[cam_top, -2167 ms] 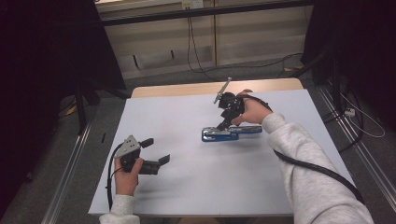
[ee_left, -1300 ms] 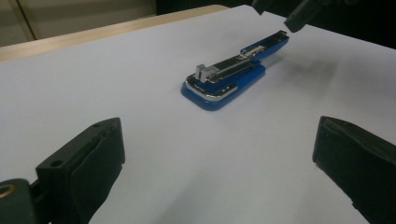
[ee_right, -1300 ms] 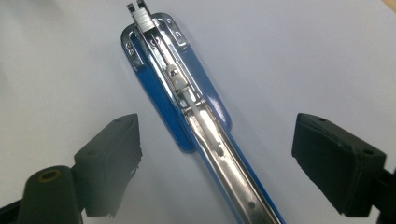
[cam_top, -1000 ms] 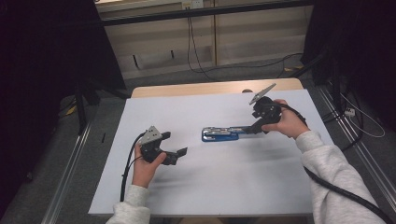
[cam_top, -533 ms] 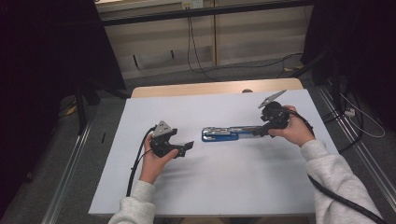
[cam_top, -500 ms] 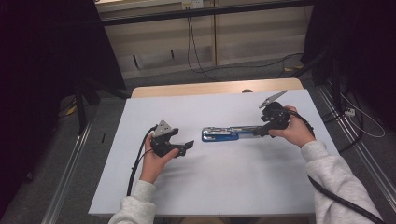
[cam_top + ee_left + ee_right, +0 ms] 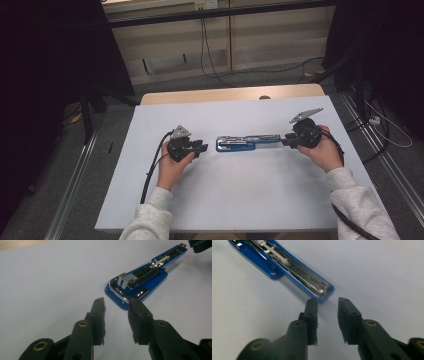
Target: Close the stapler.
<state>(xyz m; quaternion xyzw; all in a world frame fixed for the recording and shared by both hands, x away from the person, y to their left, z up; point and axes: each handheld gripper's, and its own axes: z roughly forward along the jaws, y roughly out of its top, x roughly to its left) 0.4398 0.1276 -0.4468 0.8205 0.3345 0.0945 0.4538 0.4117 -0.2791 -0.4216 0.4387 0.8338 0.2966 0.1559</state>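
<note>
A blue stapler lies swung open and flat on the white table, its metal staple channel facing up. My left gripper is open just off the stapler's left end. In the left gripper view the stapler sits right ahead of the left gripper, whose jaws hold nothing. My right gripper is open at the stapler's right end. In the right gripper view the stapler's tip lies just past the right gripper, close to one fingertip; contact is unclear.
A wooden strip runs along the table's far edge, with a small dark object on it. Cables trail over the floor beyond. Bare white surface lies in front of the stapler.
My left gripper has travelled right, up to the stapler's left end. My right gripper has swung from over the stapler out to its right end and lowered. The stapler stays put.
</note>
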